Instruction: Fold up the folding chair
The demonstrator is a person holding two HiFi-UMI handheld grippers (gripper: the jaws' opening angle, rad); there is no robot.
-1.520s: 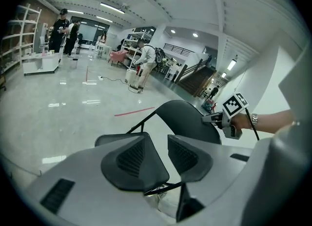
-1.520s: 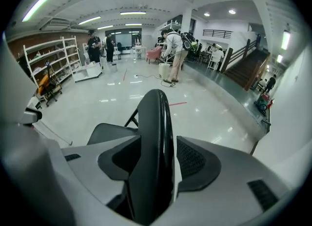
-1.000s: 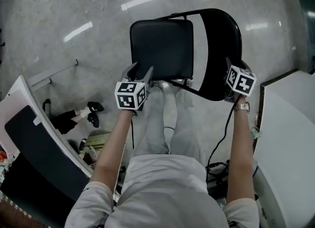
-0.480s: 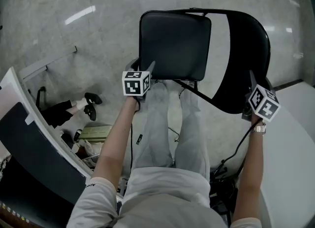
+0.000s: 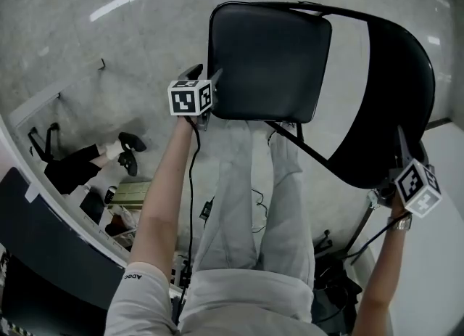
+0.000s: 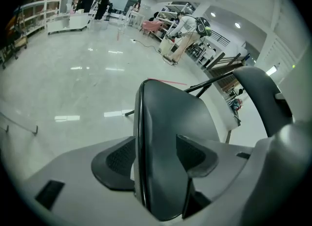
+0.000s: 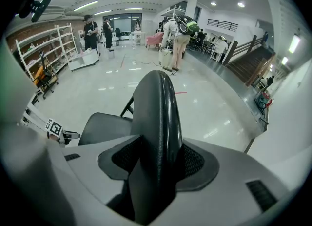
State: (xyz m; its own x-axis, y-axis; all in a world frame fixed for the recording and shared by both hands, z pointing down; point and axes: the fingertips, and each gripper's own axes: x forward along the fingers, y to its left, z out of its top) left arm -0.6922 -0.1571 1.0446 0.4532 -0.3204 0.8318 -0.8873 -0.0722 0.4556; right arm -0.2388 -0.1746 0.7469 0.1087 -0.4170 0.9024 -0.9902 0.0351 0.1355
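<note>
Glossy floor (image 5: 109, 51); left tongs (image 6: 153, 157), just widened, clamp black padded seat (image 5: 268, 59) edge; right tongs (image 7: 157, 157) clamp black curved backrest (image 5: 395, 95), well apart rightward.

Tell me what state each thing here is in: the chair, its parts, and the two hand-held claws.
folding chair, open, not yet folded flat.
seat, spread out, gripped at one edge.
backrest, standing apart from the seat, gripped at its rim.
left gripper, shut on the seat's edge; its jaws have just been opening a little.
right gripper, shut on the backrest's rim, pads pressing both faces.
</note>
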